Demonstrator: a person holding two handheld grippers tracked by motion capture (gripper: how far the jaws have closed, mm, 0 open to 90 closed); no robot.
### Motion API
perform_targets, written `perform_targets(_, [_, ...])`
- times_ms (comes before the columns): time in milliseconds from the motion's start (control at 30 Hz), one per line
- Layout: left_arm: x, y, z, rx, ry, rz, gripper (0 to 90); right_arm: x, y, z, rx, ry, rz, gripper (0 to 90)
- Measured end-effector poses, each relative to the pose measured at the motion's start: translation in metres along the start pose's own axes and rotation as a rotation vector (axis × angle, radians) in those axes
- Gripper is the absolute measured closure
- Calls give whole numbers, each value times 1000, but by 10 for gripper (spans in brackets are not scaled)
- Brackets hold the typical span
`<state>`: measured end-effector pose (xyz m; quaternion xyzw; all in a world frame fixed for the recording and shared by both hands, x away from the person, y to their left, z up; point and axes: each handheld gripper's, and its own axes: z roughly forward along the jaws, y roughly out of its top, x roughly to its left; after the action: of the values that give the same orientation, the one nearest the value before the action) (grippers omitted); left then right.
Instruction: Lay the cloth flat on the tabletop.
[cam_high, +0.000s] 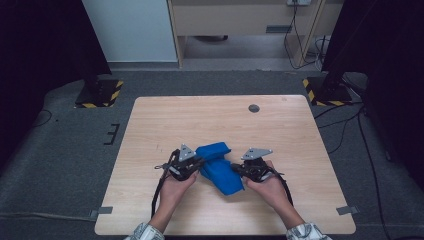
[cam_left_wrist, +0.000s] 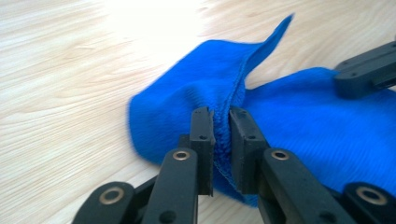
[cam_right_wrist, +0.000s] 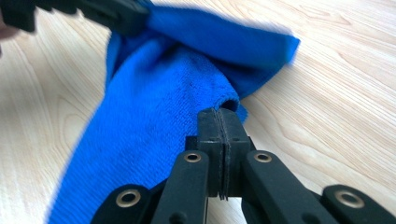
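While the pale wooden desk carries it mid-front, the crumpled blue microfibre cloth lies between both hands. Left claw pinches a raised hem fold; right claw is clamped on a corner. Step: gripping to spread. Next likely calls for drawing apart.
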<state>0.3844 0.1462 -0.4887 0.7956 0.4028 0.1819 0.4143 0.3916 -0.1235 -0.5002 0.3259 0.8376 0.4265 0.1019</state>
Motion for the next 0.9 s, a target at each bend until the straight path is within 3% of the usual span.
perform_targets(333, [25,-11,-12,44,58,-15,827,-14,-9,-7,41,-42,25,896])
perform_targets(467, [33,-16,-13,59,56,-35,823,-20,-12,-11,50,-66,37,896])
perform_targets(900, [45,-22,-15,107,81,-38,840,-42,-20,-19,62,-136,84,896])
